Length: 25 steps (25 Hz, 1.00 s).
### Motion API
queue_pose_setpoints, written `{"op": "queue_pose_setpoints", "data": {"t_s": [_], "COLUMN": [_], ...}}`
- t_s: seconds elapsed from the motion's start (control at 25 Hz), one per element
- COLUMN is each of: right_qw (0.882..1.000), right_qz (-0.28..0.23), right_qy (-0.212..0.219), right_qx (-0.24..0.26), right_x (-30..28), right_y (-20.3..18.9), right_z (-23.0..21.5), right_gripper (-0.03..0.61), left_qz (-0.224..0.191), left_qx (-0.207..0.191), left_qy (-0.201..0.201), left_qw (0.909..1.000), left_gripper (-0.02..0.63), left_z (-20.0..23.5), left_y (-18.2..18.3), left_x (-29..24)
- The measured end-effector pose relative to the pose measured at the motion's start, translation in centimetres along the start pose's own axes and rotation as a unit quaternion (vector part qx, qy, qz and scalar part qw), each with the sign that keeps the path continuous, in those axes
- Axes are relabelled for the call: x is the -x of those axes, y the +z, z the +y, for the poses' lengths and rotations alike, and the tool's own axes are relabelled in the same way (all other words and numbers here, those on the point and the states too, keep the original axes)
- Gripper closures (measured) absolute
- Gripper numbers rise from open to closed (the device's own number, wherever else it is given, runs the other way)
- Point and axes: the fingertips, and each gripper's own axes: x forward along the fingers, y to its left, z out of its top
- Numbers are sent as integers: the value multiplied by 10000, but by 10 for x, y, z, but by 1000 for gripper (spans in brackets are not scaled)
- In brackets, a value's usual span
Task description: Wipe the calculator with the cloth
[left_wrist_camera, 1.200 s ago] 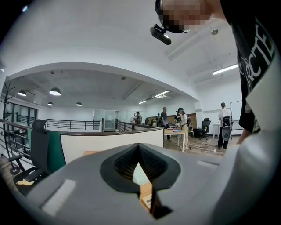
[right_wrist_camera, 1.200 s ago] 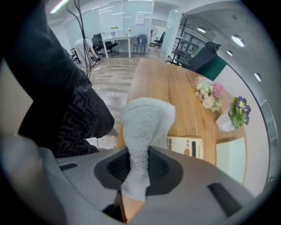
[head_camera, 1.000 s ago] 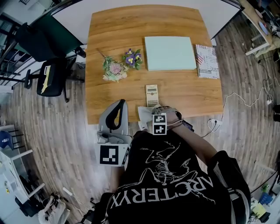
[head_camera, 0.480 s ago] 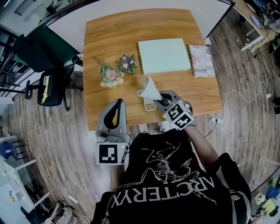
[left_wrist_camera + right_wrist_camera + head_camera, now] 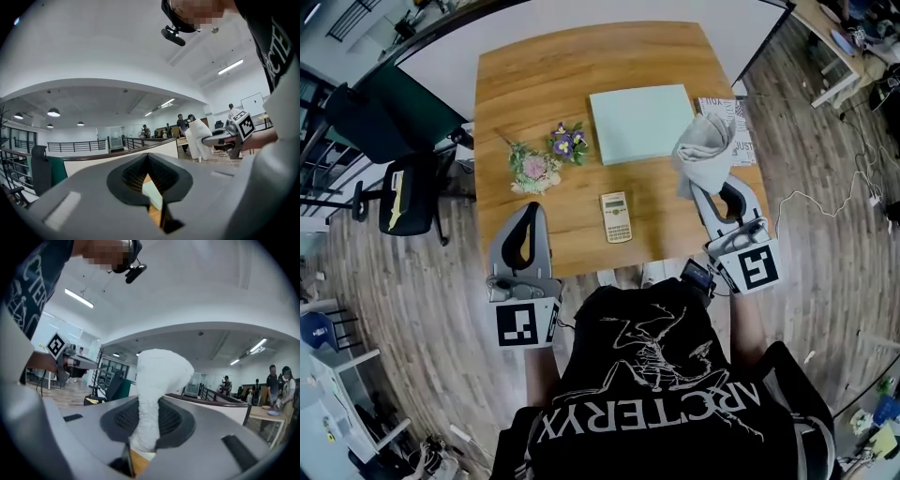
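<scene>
1. The calculator [image 5: 616, 217] is laid flat on the desk [image 5: 581, 84], near the front edge and roughly mid-width, keys up, with nothing touching it.
2. The cloth [image 5: 701, 155] is pinched in the right hand-held gripper [image 5: 701, 190], to the right of the calculator and farther back, well apart from it.
3. In the right gripper view the jaws are seen closed on the cloth [image 5: 157, 394]. It is clamped low down, and a bunched white lump stands out past the tips of the right hand-held gripper [image 5: 147, 427].
4. From the head view, the cloth is seen overlapping the near right corner of the pale green pad [image 5: 640, 123] and the left part of the printed book [image 5: 741, 131]. Whether it touches either cannot be told.
5. The left hand-held gripper [image 5: 530, 211] is held left of the calculator, over the front edge of the desk and clear of it.
6. In the left gripper view the jaws of the left hand-held gripper [image 5: 149, 176] are seen brought together at the tips with nothing between them. Only desk and green pad are seen through the opening.
7. A small bunch of flowers [image 5: 546, 157] is laid behind and left of the calculator, apart from it.
</scene>
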Motion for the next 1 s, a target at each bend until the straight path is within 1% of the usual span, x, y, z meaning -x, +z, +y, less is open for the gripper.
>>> {"op": "queue_pose_setpoints", "data": {"t_s": [0.16, 0.24, 0.52, 0.64, 1.0], "right_qw": [9989, 9983, 9981, 9986, 9984], "right_qz": [-400, -508, -511, -420, -383], "right_qy": [66, 73, -12, -6, 55], "right_qx": [-251, -274, -344, -336, -415], "right_x": [10, 13, 14, 13, 12], "right_y": [10, 14, 18, 17, 10], "right_z": [-3, -4, -9, -9, -7], "right_gripper": [488, 488, 488, 488, 488], "left_qz": [-30, -21, -32, -42, -82], "left_qx": [-59, -62, -51, -44, 21], "left_qy": [-63, -109, -245, -270, -339], "left_qw": [10000, 9999, 9997, 9996, 9994], "left_gripper": [611, 611, 611, 611, 611], "left_z": [-2, -5, -12, -15, -23], "left_y": [1, 1, 1, 2, 6], "left_x": [-4, -5, -9, -12, -17]}}
